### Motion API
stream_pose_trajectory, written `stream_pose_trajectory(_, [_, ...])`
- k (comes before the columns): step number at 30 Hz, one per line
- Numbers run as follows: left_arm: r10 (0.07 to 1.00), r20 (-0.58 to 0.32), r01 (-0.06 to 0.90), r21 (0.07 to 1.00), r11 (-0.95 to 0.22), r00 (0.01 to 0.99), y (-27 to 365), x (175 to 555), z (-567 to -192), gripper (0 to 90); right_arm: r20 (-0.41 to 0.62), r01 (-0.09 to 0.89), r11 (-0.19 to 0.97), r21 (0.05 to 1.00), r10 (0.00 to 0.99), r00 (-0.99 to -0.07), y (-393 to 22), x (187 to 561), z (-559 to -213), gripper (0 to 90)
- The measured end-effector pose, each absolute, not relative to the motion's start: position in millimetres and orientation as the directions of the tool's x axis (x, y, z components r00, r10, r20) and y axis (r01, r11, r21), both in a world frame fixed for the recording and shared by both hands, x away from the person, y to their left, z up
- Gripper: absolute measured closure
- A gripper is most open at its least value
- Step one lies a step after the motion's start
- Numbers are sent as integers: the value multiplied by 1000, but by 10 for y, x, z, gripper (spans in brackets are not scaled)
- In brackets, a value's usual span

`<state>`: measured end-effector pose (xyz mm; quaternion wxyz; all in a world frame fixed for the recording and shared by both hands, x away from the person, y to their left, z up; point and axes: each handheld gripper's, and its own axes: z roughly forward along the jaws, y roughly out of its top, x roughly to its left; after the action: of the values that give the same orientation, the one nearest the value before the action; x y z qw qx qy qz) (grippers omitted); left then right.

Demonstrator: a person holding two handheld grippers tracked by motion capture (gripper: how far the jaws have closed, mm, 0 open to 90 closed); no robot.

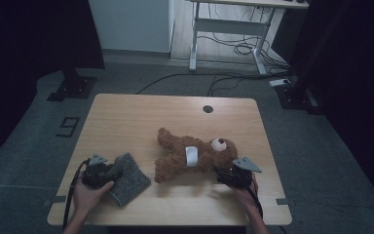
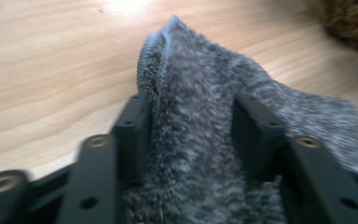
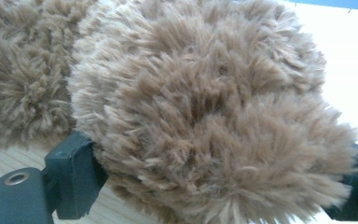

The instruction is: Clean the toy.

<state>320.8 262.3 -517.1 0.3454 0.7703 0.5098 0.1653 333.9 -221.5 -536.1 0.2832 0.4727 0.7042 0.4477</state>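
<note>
Grey cloth [image 2: 200, 140] pinched in left tool [image 2: 191, 121], right tool [image 3: 214, 172] clamping teddy bear [image 1: 195, 156]

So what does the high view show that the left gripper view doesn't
High view alone: the whole table, the bear lying on it, the right gripper at the bear's near side, both of the person's hands, and the floor with cables and a desk frame behind. Left gripper view alone: up close, the left gripper with the grey cloth bunched between its fingers, and the cloth's knit texture. Both share: the cloth in the left gripper, the wooden tabletop, and some brown fur of the bear.
</note>
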Motion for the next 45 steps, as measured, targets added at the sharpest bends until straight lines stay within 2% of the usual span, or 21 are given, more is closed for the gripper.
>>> stream_pose_trajectory(4, [908,-83,664,710,-235,410,2649,3209,-5157,339,29,416,155,896,915,-402,-2239,3337,-5355,113])
stream_pose_trajectory(7, [904,-111,660,720,-213,413,2706,3196,-5110,303,9,425,180,887,914,-407,-2257,3324,-5328,109])
stream_pose_trajectory(12, [894,-109,632,744,-217,435,2728,3155,-5014,263,-6,450,228,863,896,-443,-2300,3309,-5298,99])
stream_pose_trajectory(16, [881,-117,606,767,-213,458,2646,3125,-4924,257,-23,467,259,846,892,-452,-2338,3304,-5282,85])
stream_pose_trajectory(21, [856,-113,570,788,-233,505,2443,3124,-4811,256,5,488,237,840,896,-445,-2355,3323,-5323,74])
stream_pose_trajectory(27, [826,-120,539,807,-243,551,2250,3136,-4705,254,113,532,164,830,886,-449,-2481,3325,-5421,53])
stream_pose_trajectory(37, [786,-148,523,816,-246,600,2040,3111,-4705,256,130,501,118,857,892,-433,-2644,3155,-5446,65])
stream_pose_trajectory(45, [755,-155,519,811,-271,637,1874,3068,-4840,261,122,473,96,876,904,-409,-2715,2974,-5448,118])
